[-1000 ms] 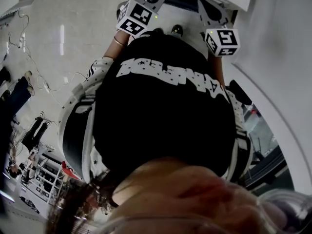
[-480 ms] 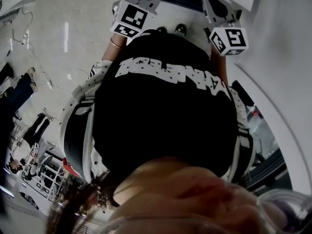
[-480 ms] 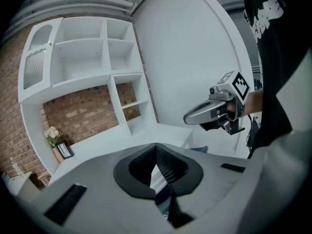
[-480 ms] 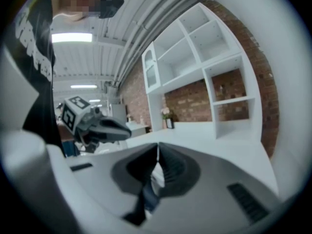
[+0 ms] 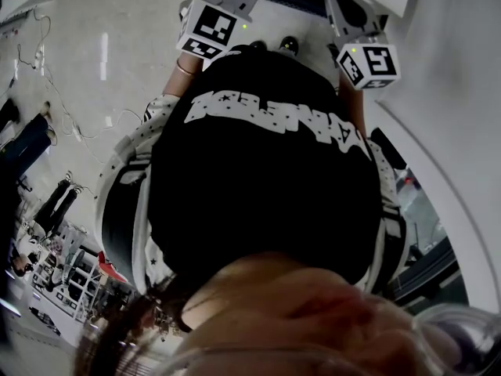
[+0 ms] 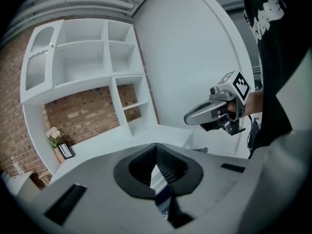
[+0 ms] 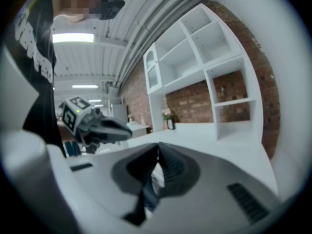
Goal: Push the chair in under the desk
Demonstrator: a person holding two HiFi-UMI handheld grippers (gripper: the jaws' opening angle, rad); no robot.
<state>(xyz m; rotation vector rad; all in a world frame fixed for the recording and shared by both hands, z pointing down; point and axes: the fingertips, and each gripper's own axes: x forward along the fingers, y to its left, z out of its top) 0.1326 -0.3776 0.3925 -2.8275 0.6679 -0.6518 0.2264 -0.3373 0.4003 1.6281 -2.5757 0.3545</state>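
Observation:
No chair shows in any view. My black shirt fills most of the head view, with both grippers held out beyond it at the top. Only the left marker cube (image 5: pixel 207 28) and the right marker cube (image 5: pixel 369 63) stand out there. Seen from its own camera, the left gripper (image 6: pixel 156 149) has its jaws shut with nothing between them. It points at a white desk top (image 6: pixel 146 133). The right gripper (image 7: pixel 157 149) is likewise shut and empty, over the same desk top (image 7: pixel 209 130). Each gripper shows in the other's view, the right gripper's body (image 6: pixel 214 113) and the left gripper's body (image 7: pixel 97 126).
A white shelf unit (image 6: pixel 83 57) stands on the desk against a brick wall (image 6: pixel 83 111). A small flower pot (image 6: pixel 54 135) and a picture frame (image 6: pixel 66 151) sit at its foot. A curved white wall (image 6: pixel 195 57) rises on the right. Cables trail over the pale floor (image 5: pixel 70 108).
Both marker cubes have shifted slightly up and outward in the head view. The jaws stay shut.

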